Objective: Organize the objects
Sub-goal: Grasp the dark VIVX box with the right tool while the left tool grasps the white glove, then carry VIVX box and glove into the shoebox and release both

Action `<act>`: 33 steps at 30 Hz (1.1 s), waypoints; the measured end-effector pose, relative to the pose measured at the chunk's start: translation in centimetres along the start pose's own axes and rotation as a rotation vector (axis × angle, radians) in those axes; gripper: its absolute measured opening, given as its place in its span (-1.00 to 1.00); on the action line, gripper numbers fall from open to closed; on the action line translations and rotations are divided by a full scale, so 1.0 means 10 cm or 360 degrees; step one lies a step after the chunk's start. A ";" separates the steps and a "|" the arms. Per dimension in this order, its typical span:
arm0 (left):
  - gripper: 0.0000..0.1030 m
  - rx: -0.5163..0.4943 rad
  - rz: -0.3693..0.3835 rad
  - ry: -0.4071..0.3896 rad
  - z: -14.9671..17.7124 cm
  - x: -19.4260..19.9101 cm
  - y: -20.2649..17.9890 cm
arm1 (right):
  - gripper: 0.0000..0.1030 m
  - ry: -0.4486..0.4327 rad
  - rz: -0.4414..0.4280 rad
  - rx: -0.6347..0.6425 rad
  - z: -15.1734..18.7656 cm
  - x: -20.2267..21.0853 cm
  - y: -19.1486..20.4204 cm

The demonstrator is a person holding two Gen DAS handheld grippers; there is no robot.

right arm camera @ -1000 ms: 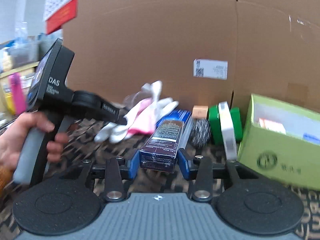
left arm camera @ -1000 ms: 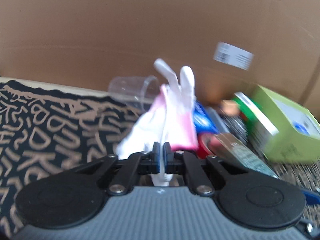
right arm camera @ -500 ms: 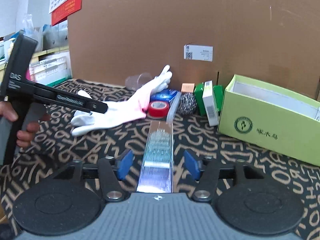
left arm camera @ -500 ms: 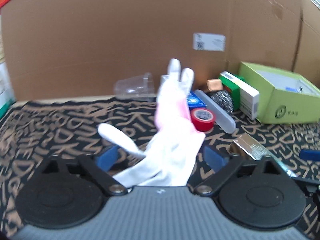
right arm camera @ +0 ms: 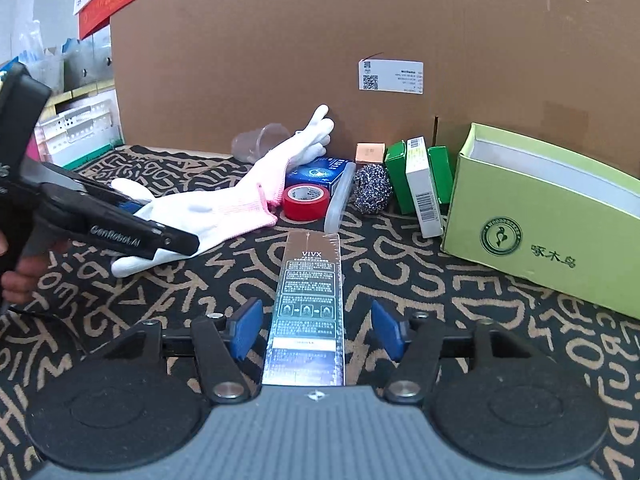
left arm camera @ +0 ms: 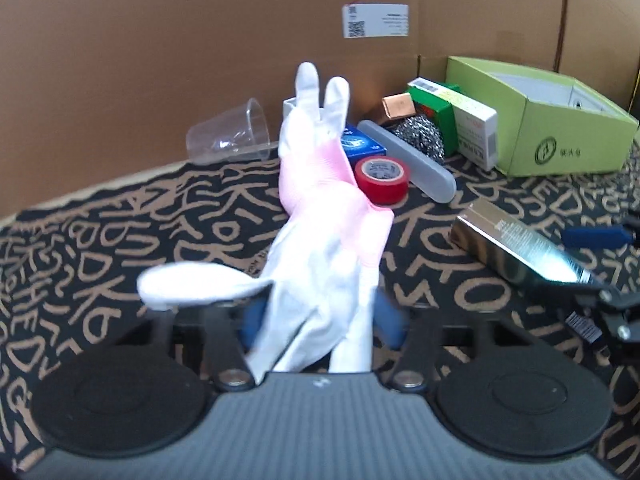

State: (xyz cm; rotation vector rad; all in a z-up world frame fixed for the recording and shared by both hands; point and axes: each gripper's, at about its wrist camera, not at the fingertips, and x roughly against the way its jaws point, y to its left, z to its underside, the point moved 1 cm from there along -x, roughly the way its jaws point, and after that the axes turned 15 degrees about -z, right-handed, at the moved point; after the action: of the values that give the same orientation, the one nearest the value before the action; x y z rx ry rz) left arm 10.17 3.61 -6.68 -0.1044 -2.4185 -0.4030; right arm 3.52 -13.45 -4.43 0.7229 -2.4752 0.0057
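Observation:
A white and pink glove [left arm camera: 320, 216] lies on the patterned cloth, its fingers pointing toward the cardboard wall; it also shows in the right wrist view [right arm camera: 224, 204]. My left gripper [left arm camera: 320, 316] is open with the glove's cuff lying between its blurred blue pads. A long silver VIVX box [right arm camera: 310, 304] lies flat on the cloth between the open pads of my right gripper [right arm camera: 318, 332]; it shows at right in the left wrist view [left arm camera: 516, 248].
Along the cardboard wall [right arm camera: 320, 40] sit a tipped clear cup [left arm camera: 232, 132], blue box [left arm camera: 360, 145], red tape roll [left arm camera: 382, 174], grey case [left arm camera: 408, 170], steel scourer [left arm camera: 420, 140], copper box [left arm camera: 398, 106], green and white cartons [left arm camera: 460, 124], and an open green box [left arm camera: 560, 140].
Both grippers have opened and drawn back. The glove went from held up to lying on the cloth; the silver box went from gripped to lying flat between the right pads.

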 end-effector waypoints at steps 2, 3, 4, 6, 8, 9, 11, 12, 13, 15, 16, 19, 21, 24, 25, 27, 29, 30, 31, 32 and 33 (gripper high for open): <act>0.34 -0.0012 -0.0027 -0.0013 -0.01 -0.02 -0.04 | 0.24 0.0009 0.0014 0.0002 -0.02 -0.06 -0.01; -0.01 -0.0008 -0.0011 -0.0004 -0.01 -0.03 -0.05 | 0.24 0.0013 0.0020 0.0002 -0.02 -0.10 -0.01; -0.20 0.0003 0.0029 0.0015 -0.02 -0.05 -0.06 | 0.24 0.0020 0.0031 -0.0003 -0.02 -0.13 -0.02; -0.56 0.0037 0.0085 0.0039 -0.04 -0.05 -0.06 | 0.09 0.0052 0.0037 -0.0036 -0.02 -0.19 -0.05; -0.62 0.0027 0.0091 0.0026 -0.05 0.00 -0.09 | -0.16 0.0043 -0.0011 -0.0066 -0.01 -0.16 -0.08; -0.64 0.0019 0.0090 0.0018 -0.05 0.03 -0.12 | -0.16 0.0037 -0.0016 -0.0076 -0.01 -0.15 -0.08; -0.65 0.0017 0.0108 0.0001 -0.06 0.12 -0.16 | -0.16 0.0039 -0.0019 -0.0069 0.01 -0.12 -0.07; -0.65 0.0021 0.0126 -0.0013 -0.08 0.18 -0.18 | -0.16 0.0031 -0.0029 -0.0078 0.02 -0.10 -0.06; -0.65 0.0024 0.0144 -0.0033 -0.09 0.25 -0.20 | -0.16 0.0016 -0.0046 -0.0096 0.02 -0.06 -0.07; -0.65 0.0025 0.0172 -0.0083 -0.17 0.38 -0.25 | -0.16 -0.0030 -0.0078 -0.0139 0.02 0.03 -0.10; -0.65 0.0026 0.0185 -0.0114 -0.21 0.45 -0.27 | -0.16 -0.0055 -0.0078 -0.0145 0.00 0.10 -0.11; -0.65 0.0030 0.0246 -0.0208 -0.39 0.62 -0.37 | -0.16 -0.0134 -0.0031 -0.0123 -0.05 0.30 -0.16; -0.65 0.0037 0.0304 -0.0265 -0.52 0.70 -0.47 | -0.16 -0.0195 0.0018 -0.0117 -0.11 0.47 -0.23; -0.65 0.0040 0.0386 -0.0335 -0.76 0.78 -0.65 | -0.16 -0.0281 0.0109 -0.0118 -0.19 0.72 -0.39; -0.65 0.0038 0.0415 -0.0356 -0.84 0.80 -0.73 | -0.16 -0.0299 0.0143 -0.0114 -0.22 0.79 -0.46; -0.65 0.0035 0.0469 -0.0379 -1.02 0.81 -0.89 | -0.16 -0.0334 0.0230 -0.0109 -0.27 0.91 -0.59; -0.65 0.0024 0.0523 -0.0386 -1.18 0.79 -1.07 | -0.16 -0.0365 0.0300 -0.0110 -0.32 1.00 -0.73; -0.65 0.0018 0.0534 -0.0390 -1.26 0.77 -1.17 | -0.16 -0.0378 0.0343 -0.0109 -0.34 1.05 -0.81; -0.65 0.0011 0.0537 -0.0396 -1.34 0.75 -1.27 | -0.16 -0.0387 0.0382 -0.0109 -0.36 1.09 -0.89; -0.65 -0.0002 0.0548 -0.0403 -1.42 0.72 -1.37 | -0.16 -0.0395 0.0425 -0.0109 -0.38 1.12 -0.98; -0.65 -0.0006 0.0556 -0.0403 -1.49 0.69 -1.48 | -0.16 -0.0402 0.0466 -0.0109 -0.41 1.15 -1.07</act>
State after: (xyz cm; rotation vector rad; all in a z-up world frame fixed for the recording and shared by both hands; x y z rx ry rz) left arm 11.39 -15.29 4.69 -0.6026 -2.5776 -0.2443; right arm 2.90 -27.70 3.37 0.3440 -2.7869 -0.0649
